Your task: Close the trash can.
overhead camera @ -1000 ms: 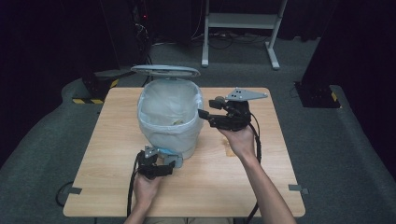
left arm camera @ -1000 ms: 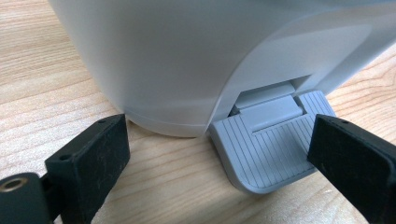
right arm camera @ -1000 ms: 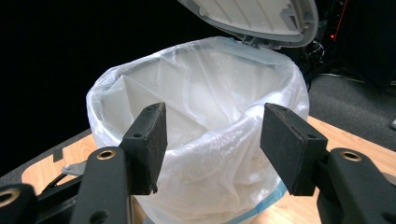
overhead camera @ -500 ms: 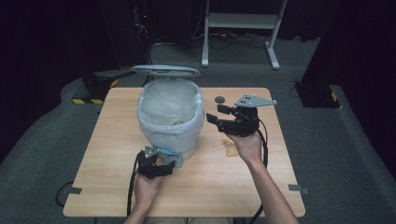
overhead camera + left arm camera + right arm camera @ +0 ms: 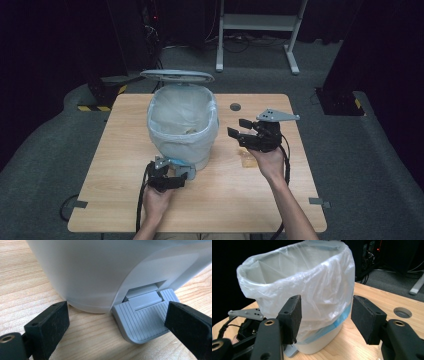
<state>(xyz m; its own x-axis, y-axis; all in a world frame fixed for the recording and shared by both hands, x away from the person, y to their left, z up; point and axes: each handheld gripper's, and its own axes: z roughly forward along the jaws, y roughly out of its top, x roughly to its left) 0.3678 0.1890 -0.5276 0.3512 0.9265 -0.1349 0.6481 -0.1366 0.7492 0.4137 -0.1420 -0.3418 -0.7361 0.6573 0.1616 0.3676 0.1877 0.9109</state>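
The pedal bin [image 5: 183, 127] stands upright on the wooden table [image 5: 115, 165], a little left of the middle, its long axis vertical and its mouth facing straight up, lined with a clear plastic bag [image 5: 312, 282]. Its lid [image 5: 176, 76] is raised behind the rim, on the far side from me, and its grey ribbed pedal [image 5: 143, 320] sticks out at the foot towards my side of the table. My left gripper [image 5: 167, 179] lies low on the table right at that foot; in the left gripper view its jaws stand apart, one beside the bin's base, the other at the pedal's edge, and whether that one touches the pedal I cannot tell. My left hand [image 5: 157, 200] holds it roughly level, pointing away from me at the bin. My right gripper [image 5: 242, 131] is off to the bin's right, near it but clear of it, held above the table, its jaws apart with nothing between them and aimed leftward at the bin's side. My right hand [image 5: 270, 162] grips it from below, the forearm coming in from the bottom edge.
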